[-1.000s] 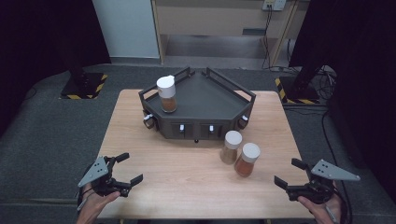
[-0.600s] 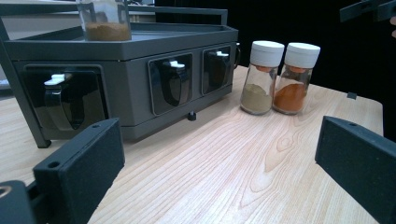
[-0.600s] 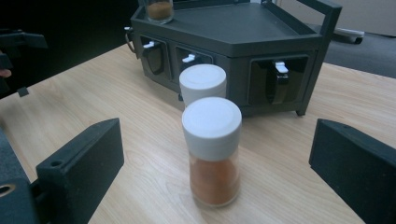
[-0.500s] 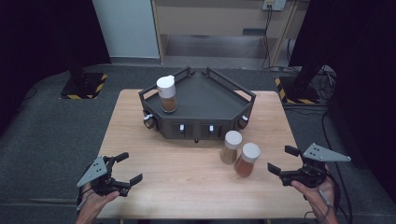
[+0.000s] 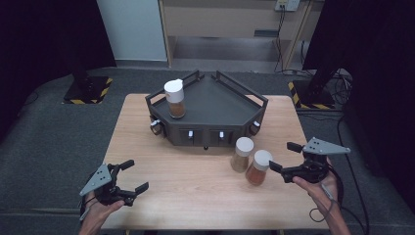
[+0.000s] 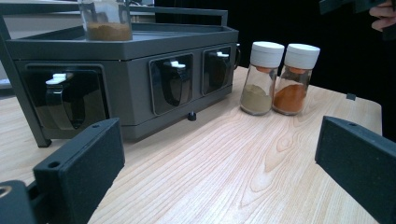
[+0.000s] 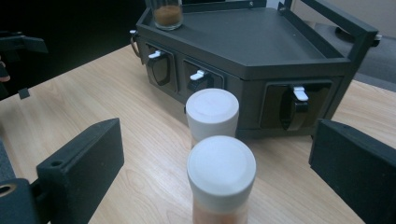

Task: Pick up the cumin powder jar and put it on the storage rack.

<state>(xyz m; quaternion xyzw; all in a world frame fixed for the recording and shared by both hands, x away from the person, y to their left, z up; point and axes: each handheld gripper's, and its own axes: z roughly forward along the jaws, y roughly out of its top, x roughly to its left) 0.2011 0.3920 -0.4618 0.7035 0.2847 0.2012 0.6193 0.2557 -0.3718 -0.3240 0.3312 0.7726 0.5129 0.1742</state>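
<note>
The right gripper was wide open and empty, its jaws level with the orange spice jar just in front of it but not touching. That jar stood upright on the wooden table, touching or nearly touching a second jar of tan powder, both with white lids. The left gripper sat low near the table's front left corner, also wide open with nothing in it, well apart from the jars. No labels or writing on any jar that I could read. Behind the 2 jars stood a dark grey rack with small white latches along its front, and a 3rd jar stood on top at its left corner.
</note>
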